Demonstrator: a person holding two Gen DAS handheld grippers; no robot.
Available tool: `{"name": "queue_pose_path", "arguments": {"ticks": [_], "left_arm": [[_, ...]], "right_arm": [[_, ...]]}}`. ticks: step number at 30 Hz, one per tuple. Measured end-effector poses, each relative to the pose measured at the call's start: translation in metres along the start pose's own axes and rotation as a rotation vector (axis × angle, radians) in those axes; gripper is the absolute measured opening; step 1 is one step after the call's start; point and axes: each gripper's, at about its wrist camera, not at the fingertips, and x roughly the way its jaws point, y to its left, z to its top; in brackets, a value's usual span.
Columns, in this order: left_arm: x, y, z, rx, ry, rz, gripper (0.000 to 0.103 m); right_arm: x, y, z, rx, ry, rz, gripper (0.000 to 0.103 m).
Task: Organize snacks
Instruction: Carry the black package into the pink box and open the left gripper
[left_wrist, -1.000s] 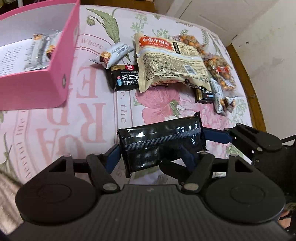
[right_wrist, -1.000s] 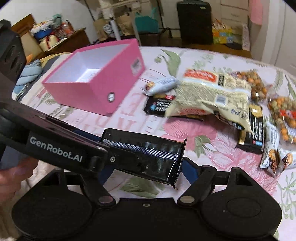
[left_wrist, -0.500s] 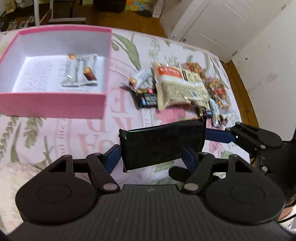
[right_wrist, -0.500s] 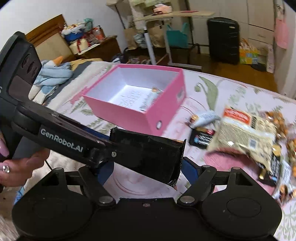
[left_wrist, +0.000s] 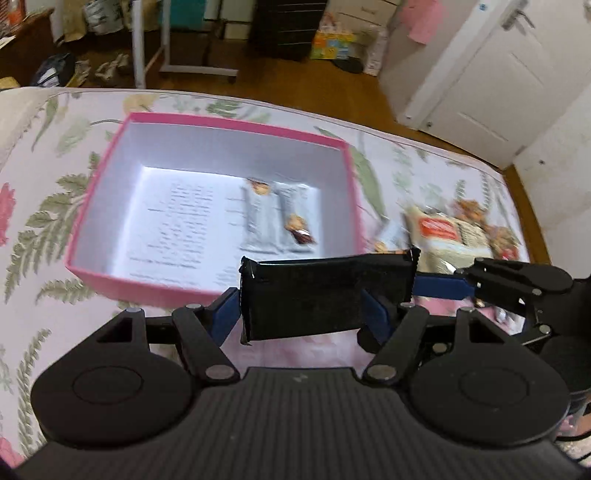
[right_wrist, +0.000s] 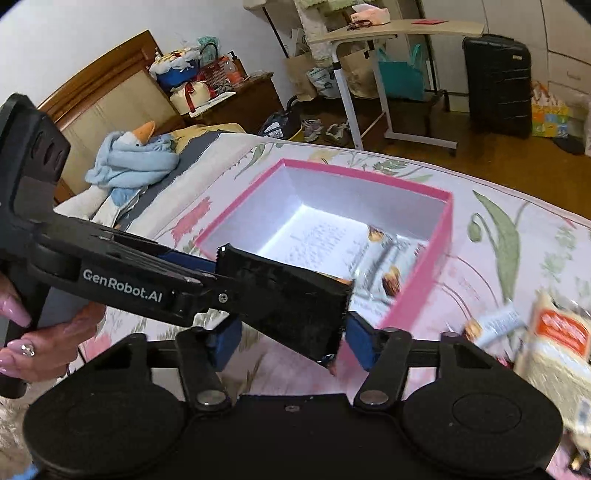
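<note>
A black snack packet (left_wrist: 325, 295) hangs crosswise in my left gripper (left_wrist: 299, 317), which is shut on it just in front of the pink box (left_wrist: 207, 120). The box is white inside and holds two grey snack bars (left_wrist: 277, 218) on a printed sheet. In the right wrist view the same packet (right_wrist: 288, 299) reaches from the left tool into my right gripper (right_wrist: 290, 341). Its jaws are closing around the packet's free end, and a thin gap still shows at the pads. A blue finger (left_wrist: 439, 287) of the right gripper meets the packet's right end.
More snacks lie in a blurred pile (left_wrist: 447, 232) on the floral bedsheet (left_wrist: 37, 221), right of the box. A person's hand (right_wrist: 37, 343) grips the left tool's handle. Beyond the bed are a wooden floor, a rolling table and a black suitcase (right_wrist: 495, 85).
Both grippers have risen and carried the black packet from beside the snack pile to the box's near wall. The right gripper's jaws have narrowed around the packet's end.
</note>
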Motion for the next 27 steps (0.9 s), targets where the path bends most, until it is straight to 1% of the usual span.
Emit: {"name": "queue_pose_path", "arguments": {"ticks": [2, 5, 7, 8, 10, 15, 19, 21, 25, 27], "left_arm": [[0.012, 0.008, 0.012, 0.017, 0.004, 0.004, 0.069], [0.042, 0.017, 0.027, 0.032, 0.022, 0.026, 0.069], [0.060, 0.026, 0.032, 0.006, 0.046, 0.035, 0.069], [0.071, 0.032, 0.035, -0.020, 0.063, 0.022, 0.069], [0.084, 0.041, 0.035, -0.054, 0.089, 0.007, 0.069], [0.105, 0.047, 0.031, -0.071, 0.102, -0.004, 0.069], [0.117, 0.053, 0.028, -0.115, 0.094, -0.039, 0.070], [0.120, 0.052, 0.025, -0.117, 0.086, -0.042, 0.071], [0.110, 0.045, 0.022, -0.072, 0.028, 0.023, 0.071], [0.100, 0.041, 0.022, -0.053, 0.002, 0.031, 0.071]], "right_arm": [[0.017, -0.004, 0.009, 0.009, 0.018, -0.011, 0.061], [0.045, -0.011, 0.019, 0.034, 0.067, -0.025, 0.061], [0.061, -0.015, 0.023, 0.045, 0.093, -0.033, 0.061], [0.067, -0.016, 0.023, 0.050, 0.104, -0.047, 0.061], [0.078, -0.016, 0.025, 0.042, 0.114, -0.088, 0.061], [0.098, -0.013, 0.028, 0.008, 0.156, -0.163, 0.062], [0.105, -0.010, 0.029, -0.037, 0.178, -0.243, 0.065], [0.106, -0.010, 0.030, -0.051, 0.190, -0.265, 0.065], [0.099, -0.007, 0.028, -0.072, 0.177, -0.271, 0.067], [0.092, -0.002, 0.026, -0.093, 0.162, -0.290, 0.070]]}}
